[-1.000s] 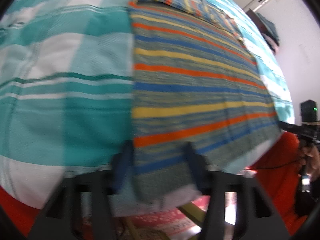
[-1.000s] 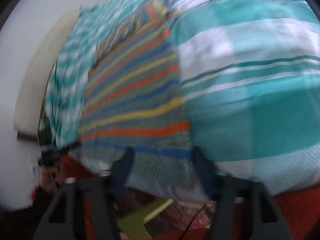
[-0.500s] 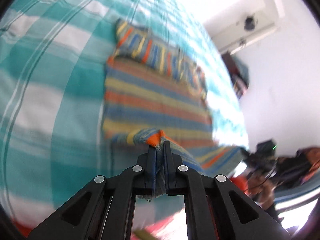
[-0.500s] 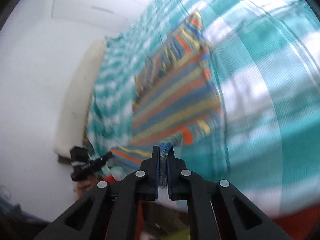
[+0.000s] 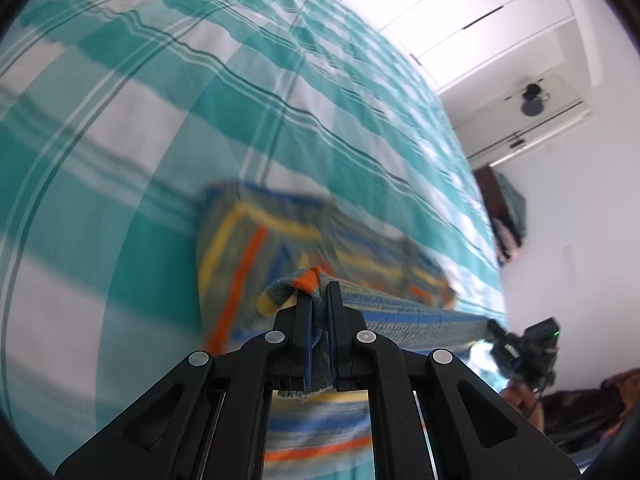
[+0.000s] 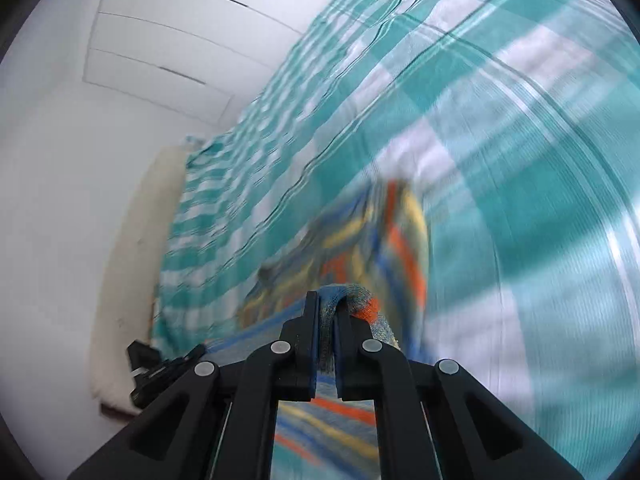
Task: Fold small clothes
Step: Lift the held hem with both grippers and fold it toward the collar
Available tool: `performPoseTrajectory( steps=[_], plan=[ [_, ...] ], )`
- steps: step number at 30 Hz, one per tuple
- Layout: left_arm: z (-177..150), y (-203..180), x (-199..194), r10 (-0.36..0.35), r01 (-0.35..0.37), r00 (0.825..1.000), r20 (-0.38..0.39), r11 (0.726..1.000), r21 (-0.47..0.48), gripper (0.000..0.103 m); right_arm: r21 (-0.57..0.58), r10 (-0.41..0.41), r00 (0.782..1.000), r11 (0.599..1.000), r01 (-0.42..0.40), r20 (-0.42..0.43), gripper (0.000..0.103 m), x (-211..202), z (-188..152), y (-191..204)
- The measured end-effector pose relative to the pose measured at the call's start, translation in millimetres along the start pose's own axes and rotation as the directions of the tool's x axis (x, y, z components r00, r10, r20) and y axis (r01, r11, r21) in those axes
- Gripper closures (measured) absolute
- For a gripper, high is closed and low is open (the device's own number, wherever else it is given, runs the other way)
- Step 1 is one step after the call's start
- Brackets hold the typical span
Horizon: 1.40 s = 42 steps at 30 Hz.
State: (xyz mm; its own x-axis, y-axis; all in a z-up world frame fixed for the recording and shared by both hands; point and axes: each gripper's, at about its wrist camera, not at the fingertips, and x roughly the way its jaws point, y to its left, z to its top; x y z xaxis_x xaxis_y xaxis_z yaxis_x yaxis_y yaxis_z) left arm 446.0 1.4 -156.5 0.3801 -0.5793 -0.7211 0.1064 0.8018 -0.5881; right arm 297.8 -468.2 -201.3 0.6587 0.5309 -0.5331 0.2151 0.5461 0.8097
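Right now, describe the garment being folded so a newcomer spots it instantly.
On the teal-and-white checked bedspread lies one small knit garment. It is grey-green with orange, yellow and blue stripes, the only multicoloured thing there, its near edge pinched in both grippers' fingers.

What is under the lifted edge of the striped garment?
The striped garment itself, its far part lying on the teal checked bedspread. Both claws, left and right, hold the edge above it. The bedspread beneath is covered.

Left tongs (image 5: 319, 292) pinch striped garment (image 5: 256, 248) above checked bedspread (image 5: 120, 128).
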Motion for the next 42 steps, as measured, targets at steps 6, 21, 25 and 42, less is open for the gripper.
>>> performPoseTrajectory(
  steps=[6,21,25,42],
  plan=[
    [32,45,18,0.056,-0.041,0.997,0.061,0.973,-0.228,0.075,0.053,-0.023,0.993,0.998,0.017,0.119,0.047,44,55,-11],
    [-107,20,-9,0.163,-0.146,0.98,-0.109,0.977,0.155,0.1,-0.401,-0.291,0.915,0.901,0.165,-0.279,0.101,32,-102,6],
    [-110,21,-34,0.129,-0.114,0.986,-0.108,0.984,0.138,0.1,-0.362,-0.279,0.919,0.917,0.169,-0.278,0.099,15,-101,14],
    [-137,48,-50,0.062,-0.06,0.997,-0.04,0.997,0.04,0.035,-0.562,-0.565,0.809,0.727,0.396,-0.161,0.076,-15,-99,78]
  ],
)
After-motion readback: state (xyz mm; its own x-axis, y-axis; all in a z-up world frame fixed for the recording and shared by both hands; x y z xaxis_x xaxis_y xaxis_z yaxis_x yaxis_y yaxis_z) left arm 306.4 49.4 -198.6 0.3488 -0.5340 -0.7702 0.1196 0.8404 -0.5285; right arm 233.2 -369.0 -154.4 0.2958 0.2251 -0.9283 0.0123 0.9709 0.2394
